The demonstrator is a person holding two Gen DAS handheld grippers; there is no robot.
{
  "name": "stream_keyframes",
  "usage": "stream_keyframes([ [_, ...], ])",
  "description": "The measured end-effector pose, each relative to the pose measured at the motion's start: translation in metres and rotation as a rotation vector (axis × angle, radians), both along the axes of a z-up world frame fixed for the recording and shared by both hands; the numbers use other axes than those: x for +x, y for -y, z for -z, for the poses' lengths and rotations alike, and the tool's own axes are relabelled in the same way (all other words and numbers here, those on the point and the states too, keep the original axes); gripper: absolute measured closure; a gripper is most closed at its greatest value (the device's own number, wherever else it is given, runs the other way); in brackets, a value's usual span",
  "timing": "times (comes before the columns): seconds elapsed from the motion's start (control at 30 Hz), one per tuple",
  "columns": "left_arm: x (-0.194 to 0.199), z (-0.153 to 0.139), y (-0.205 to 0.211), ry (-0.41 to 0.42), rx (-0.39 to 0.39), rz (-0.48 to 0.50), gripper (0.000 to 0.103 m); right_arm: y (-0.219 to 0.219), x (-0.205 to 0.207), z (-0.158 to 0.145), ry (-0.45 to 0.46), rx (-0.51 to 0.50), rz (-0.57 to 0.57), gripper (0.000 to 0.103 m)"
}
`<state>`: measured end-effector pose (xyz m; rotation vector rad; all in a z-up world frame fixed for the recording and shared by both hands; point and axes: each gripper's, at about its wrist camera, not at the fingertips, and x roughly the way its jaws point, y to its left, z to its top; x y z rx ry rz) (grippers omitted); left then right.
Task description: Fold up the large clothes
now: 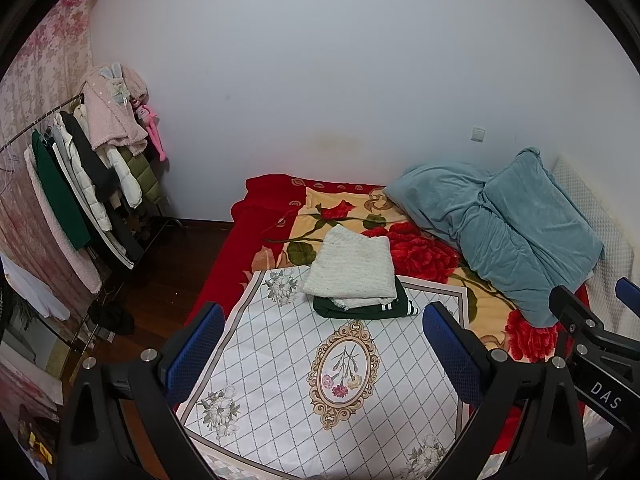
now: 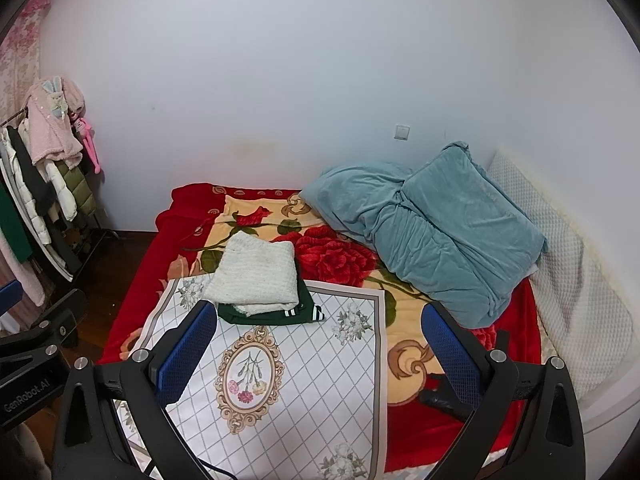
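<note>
A folded white knit garment point(image 1: 350, 266) lies on top of a folded dark green garment with white stripes point(image 1: 360, 309), at the far edge of a white floral mat point(image 1: 280, 360) spread on the bed. The same stack shows in the right wrist view, white piece point(image 2: 256, 274) over green piece point(image 2: 272, 314), on the mat point(image 2: 304, 380). My left gripper point(image 1: 324, 348) is open and empty, held above the mat short of the stack. My right gripper point(image 2: 316, 348) is open and empty, to the right of the left one, also short of the stack.
A red rose blanket point(image 1: 420, 256) covers the bed. A crumpled teal duvet point(image 1: 508, 224) and a white pillow point(image 2: 560, 280) lie at the right. A clothes rack with hanging coats point(image 1: 80, 176) stands at the left by the wall. A black object point(image 2: 440, 398) lies on the blanket.
</note>
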<state>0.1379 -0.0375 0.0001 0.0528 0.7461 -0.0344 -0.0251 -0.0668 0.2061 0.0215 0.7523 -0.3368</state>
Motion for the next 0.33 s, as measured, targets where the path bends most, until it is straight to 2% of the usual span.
stream_keyframes([
  [0.33,-0.001,-0.0007,-0.0022,0.002,-0.005,-0.002,0.002,-0.001,-0.0023,-0.0001,0.003,-0.003,0.002,0.0],
])
